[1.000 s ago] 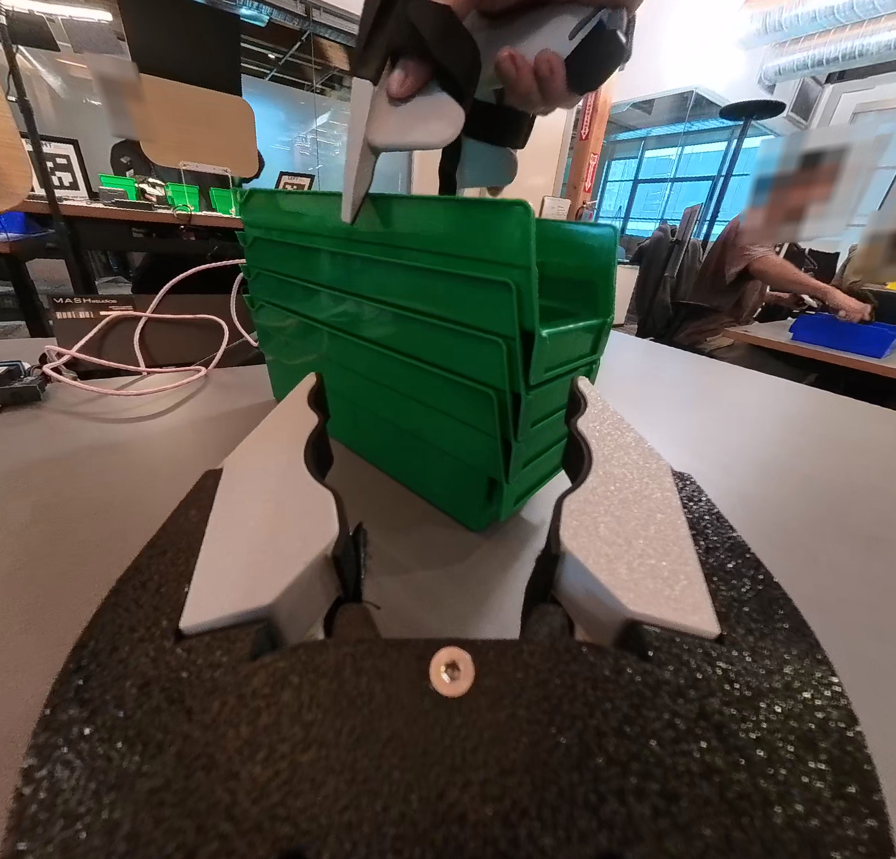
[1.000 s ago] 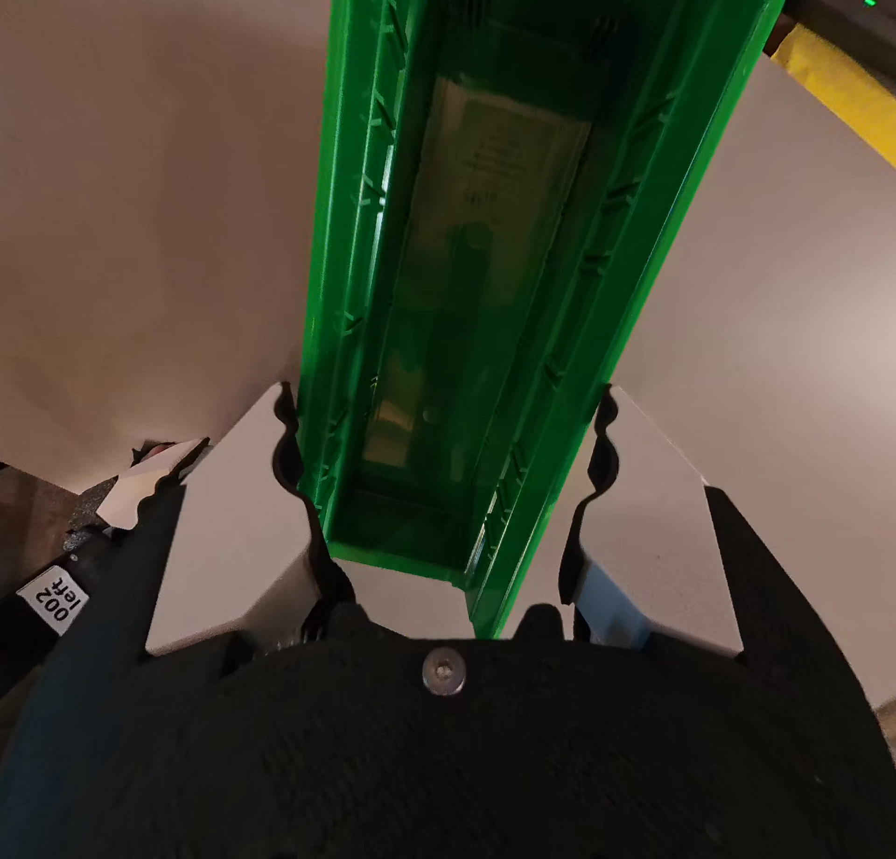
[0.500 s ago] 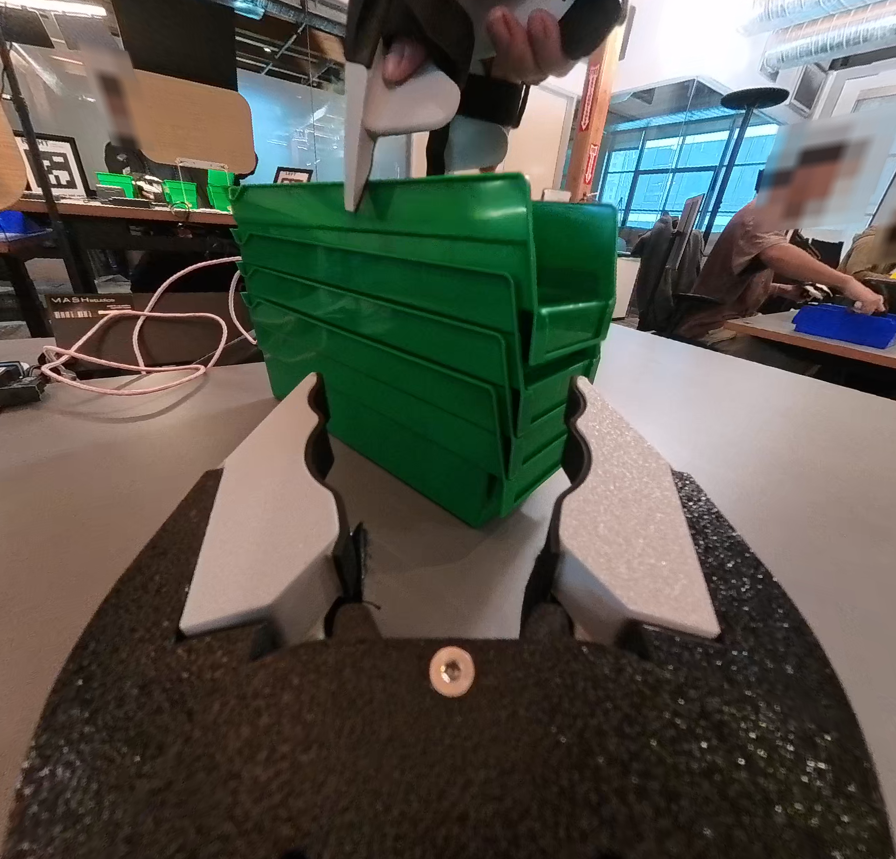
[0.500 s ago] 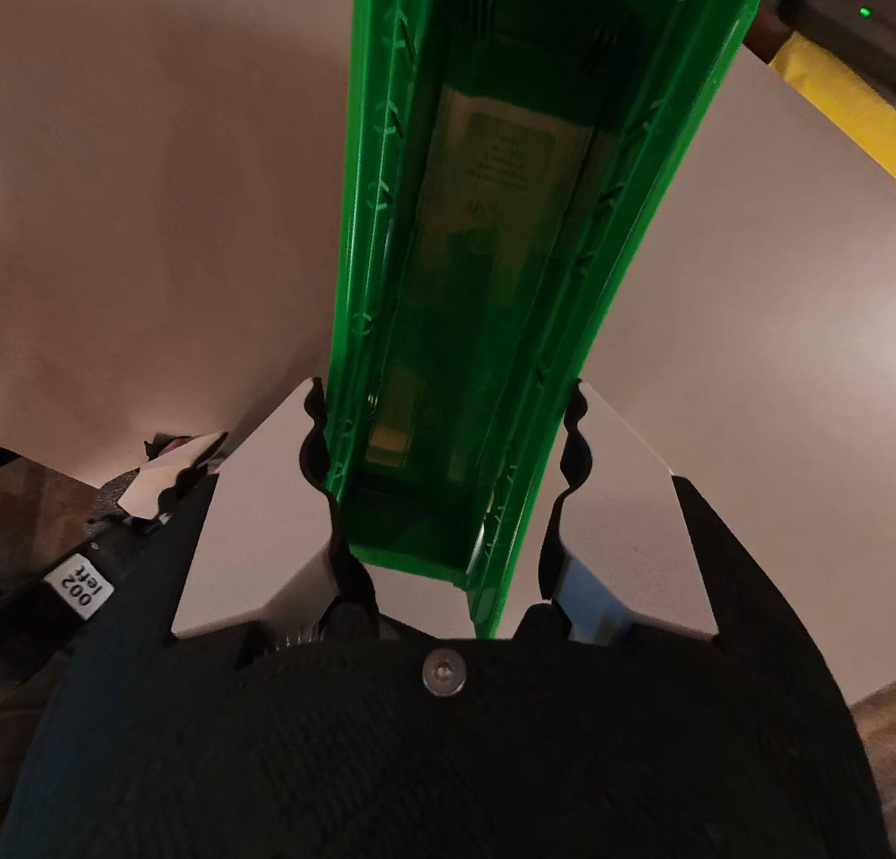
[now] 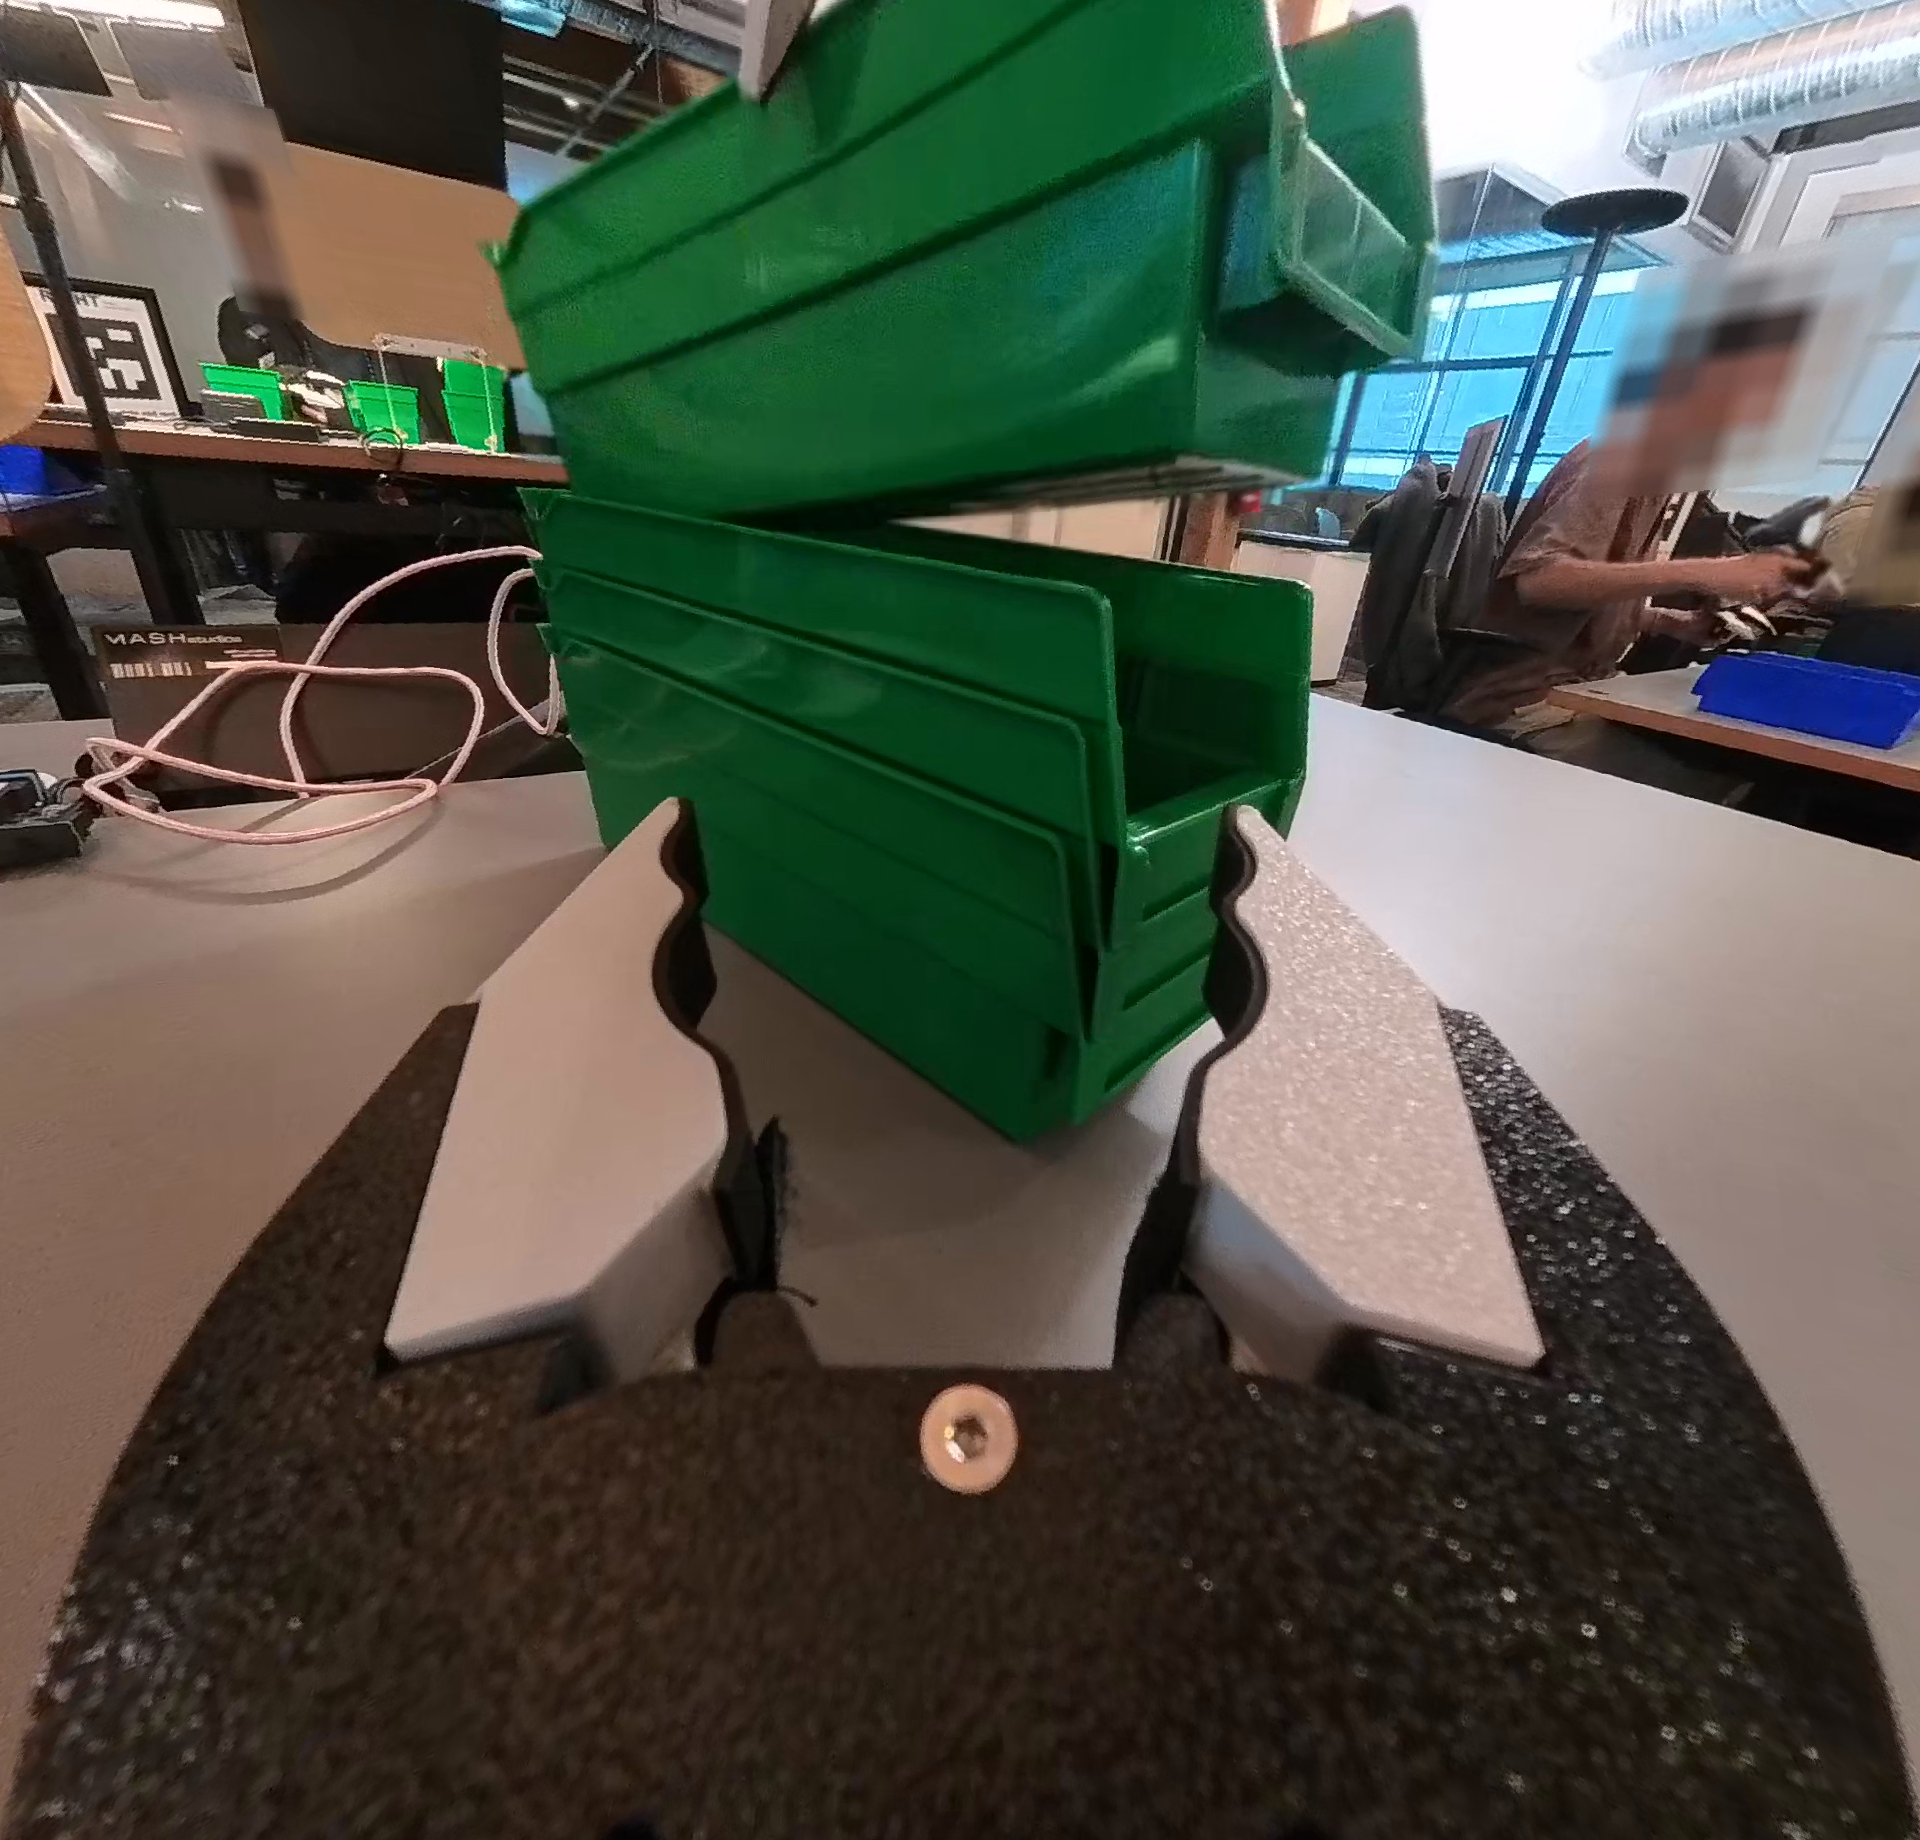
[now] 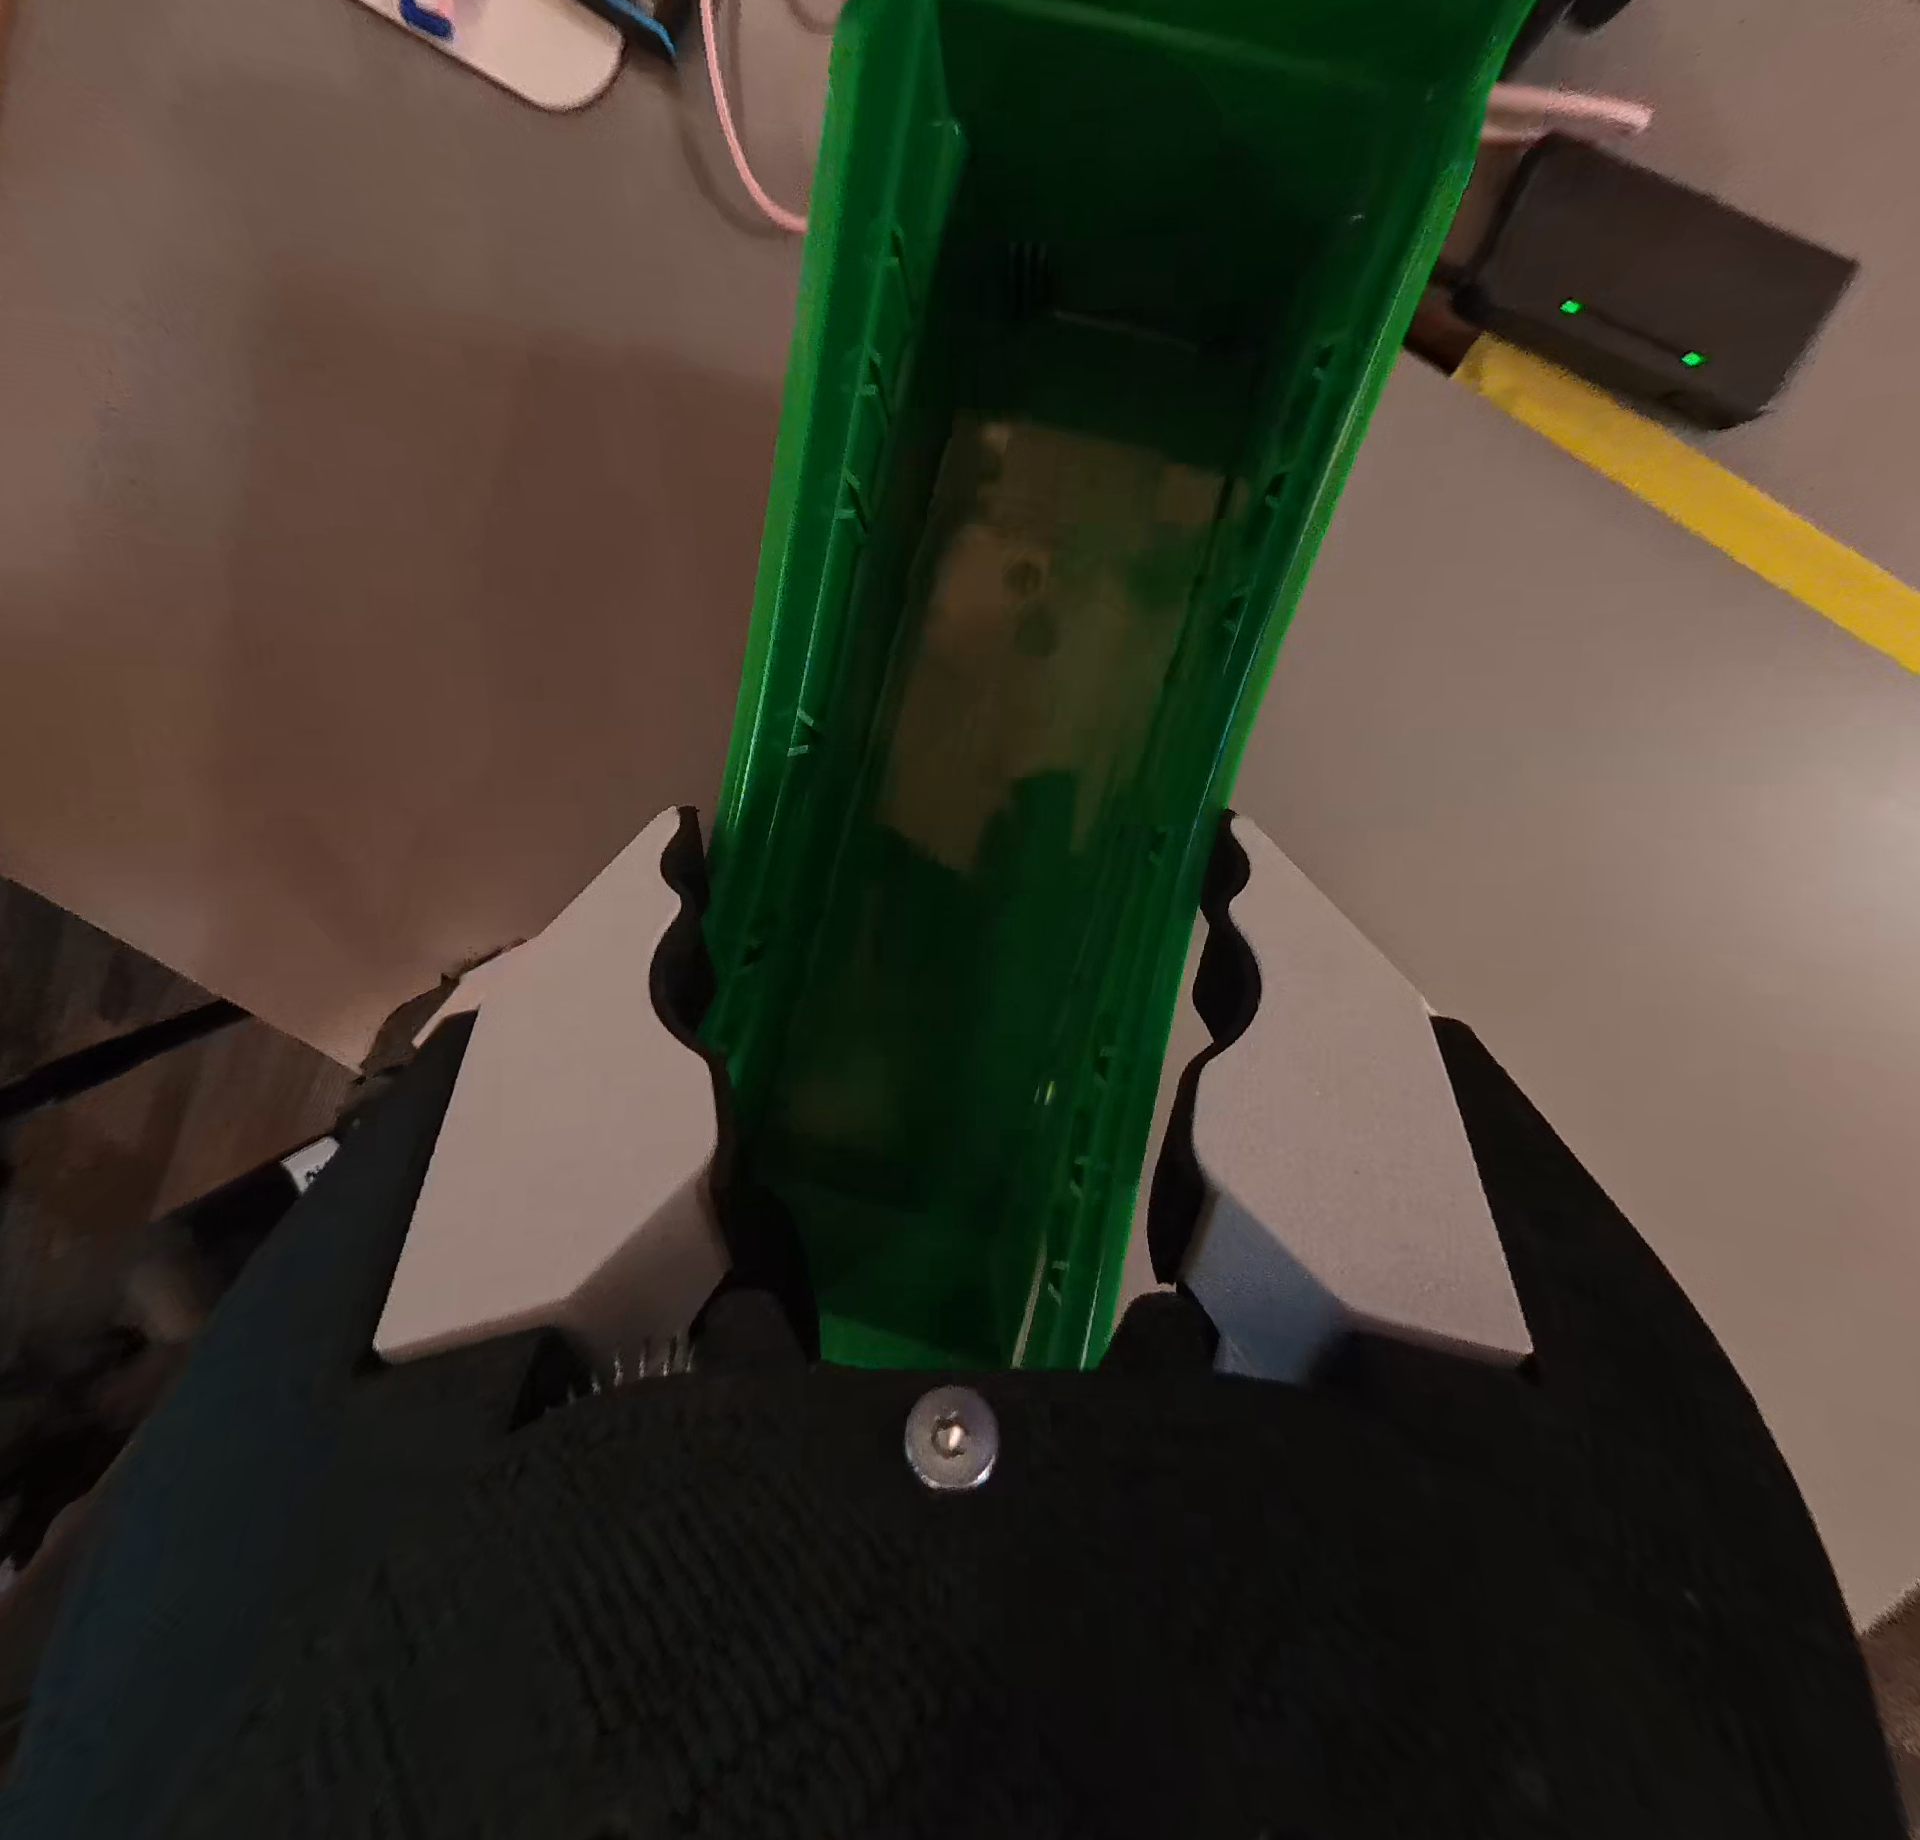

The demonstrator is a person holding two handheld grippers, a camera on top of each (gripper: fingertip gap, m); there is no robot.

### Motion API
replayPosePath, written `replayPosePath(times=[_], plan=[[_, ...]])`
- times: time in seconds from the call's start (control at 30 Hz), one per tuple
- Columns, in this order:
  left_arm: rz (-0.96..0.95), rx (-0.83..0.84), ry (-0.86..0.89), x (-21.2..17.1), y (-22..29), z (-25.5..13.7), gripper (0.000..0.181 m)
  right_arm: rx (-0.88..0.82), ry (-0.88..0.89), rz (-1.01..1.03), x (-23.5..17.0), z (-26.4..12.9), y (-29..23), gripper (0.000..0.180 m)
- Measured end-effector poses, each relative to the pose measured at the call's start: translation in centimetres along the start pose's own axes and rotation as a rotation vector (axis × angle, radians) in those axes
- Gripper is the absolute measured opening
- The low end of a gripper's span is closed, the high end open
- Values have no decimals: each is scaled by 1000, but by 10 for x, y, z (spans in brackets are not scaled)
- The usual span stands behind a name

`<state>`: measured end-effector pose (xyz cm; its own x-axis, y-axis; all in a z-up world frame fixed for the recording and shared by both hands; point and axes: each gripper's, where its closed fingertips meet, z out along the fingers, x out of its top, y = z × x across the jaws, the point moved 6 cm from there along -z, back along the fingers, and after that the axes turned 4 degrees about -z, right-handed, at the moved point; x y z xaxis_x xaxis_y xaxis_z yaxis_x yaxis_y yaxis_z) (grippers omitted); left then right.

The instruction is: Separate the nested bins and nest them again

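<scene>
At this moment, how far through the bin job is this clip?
Done: the top green bin hangs tilted, clear of the nested stack. In hand: the right claw is shut on its walls. Left: the stack's remaining bins are unseparated, then the re-nesting. The left claw is open and empty near the stack.

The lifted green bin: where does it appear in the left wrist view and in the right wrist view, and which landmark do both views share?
Left wrist view: the lifted green bin fills the upper middle, tilted, above the stack of green bins.
Right wrist view: the same bin runs up the centre, seen from above, between the right gripper fingers.
Shared landmark: the pink cord on the grey table.
</scene>
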<state>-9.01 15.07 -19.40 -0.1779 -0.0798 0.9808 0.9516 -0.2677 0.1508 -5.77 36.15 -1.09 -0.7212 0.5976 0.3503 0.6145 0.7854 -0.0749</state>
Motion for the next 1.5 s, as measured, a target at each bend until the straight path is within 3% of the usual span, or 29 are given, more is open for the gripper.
replayPosePath(times=[0.2,0.4,0.67,0.83,1.0,1.1,1.2,1.3,1.5], plan=[[1,4,-2,0,-1,-1,96,-1,85,31,-9,-52,30,97],[2,9,-3,-1,-1,-1,96,-51,117,182,-60,-77,118,98],[1,18,-11,-2,-3,-1,96,-110,71,497,-193,-16,261,99],[-4,15,-13,-2,-3,1,96,-124,-14,585,-276,29,309,101],[-2,16,-22,-4,-2,1,98,-77,62,621,-298,35,320,120],[-1,18,-24,-4,-2,1,99,-116,156,616,-285,18,321,120],[-3,19,-18,-4,-2,1,99,-143,347,548,-238,-14,301,125],[2,12,-23,-5,0,1,99,-22,468,374,-172,-29,231,128],[-5,6,-16,-4,0,-1,99,202,289,63,-90,10,66,149]])
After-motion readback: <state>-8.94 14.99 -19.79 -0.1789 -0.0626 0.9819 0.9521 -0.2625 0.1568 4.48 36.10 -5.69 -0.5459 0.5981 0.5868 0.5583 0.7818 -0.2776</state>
